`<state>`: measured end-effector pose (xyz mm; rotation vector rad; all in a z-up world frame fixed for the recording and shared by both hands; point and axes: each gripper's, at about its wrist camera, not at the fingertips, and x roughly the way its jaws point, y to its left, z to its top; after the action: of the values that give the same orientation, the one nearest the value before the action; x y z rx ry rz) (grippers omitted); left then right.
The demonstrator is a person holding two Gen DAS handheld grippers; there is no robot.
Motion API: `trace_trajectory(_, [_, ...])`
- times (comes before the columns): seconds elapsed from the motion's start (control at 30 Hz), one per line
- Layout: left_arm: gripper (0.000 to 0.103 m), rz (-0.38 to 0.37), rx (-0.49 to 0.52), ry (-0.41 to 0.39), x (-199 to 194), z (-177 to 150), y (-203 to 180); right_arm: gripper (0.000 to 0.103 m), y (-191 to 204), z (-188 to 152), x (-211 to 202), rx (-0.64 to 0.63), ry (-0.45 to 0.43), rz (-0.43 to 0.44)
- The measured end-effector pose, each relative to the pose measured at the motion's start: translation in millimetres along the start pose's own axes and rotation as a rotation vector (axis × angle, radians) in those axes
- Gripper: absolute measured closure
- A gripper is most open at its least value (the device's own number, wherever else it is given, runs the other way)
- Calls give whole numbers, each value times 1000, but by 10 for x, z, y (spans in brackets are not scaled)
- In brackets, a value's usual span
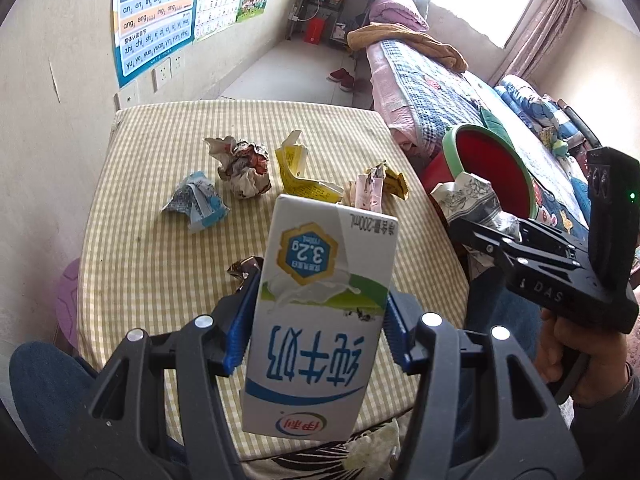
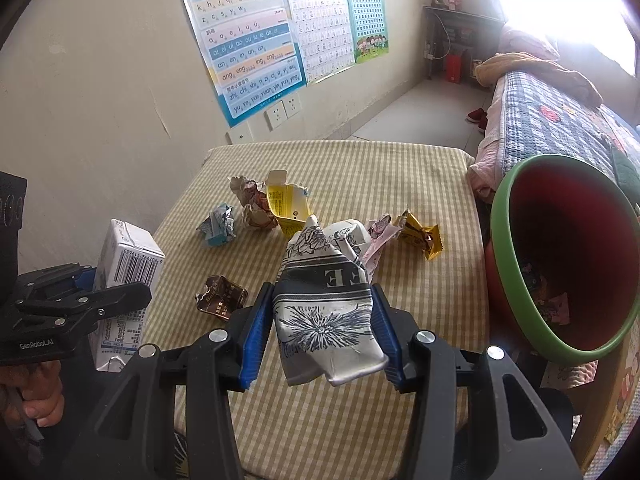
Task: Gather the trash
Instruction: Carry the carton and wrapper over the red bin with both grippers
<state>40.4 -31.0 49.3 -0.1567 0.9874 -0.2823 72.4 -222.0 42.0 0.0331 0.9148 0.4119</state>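
My left gripper is shut on a white milk carton and holds it above the checked table's near edge; the carton also shows in the right wrist view. My right gripper is shut on a crushed black-and-white paper cup, held above the table; the cup also shows in the left wrist view. A red bin with a green rim stands to the right of the table, tilted toward me, with some wrappers inside.
On the checked table lie a blue-white wrapper, a crumpled paper ball, a yellow carton, a pink wrapper, a gold wrapper and a brown wrapper. A bed runs along the right.
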Motion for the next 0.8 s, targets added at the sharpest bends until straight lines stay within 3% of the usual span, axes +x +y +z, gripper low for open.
trace_trajectory(0.4, [49,-3,82,1,156,251,-438,57,-399,18,-276,82,-80,-10])
trace_trajectory(0.8, [49,-110,190,6,474,582,-1226,57,-1259,2,-685,230,-169,-126])
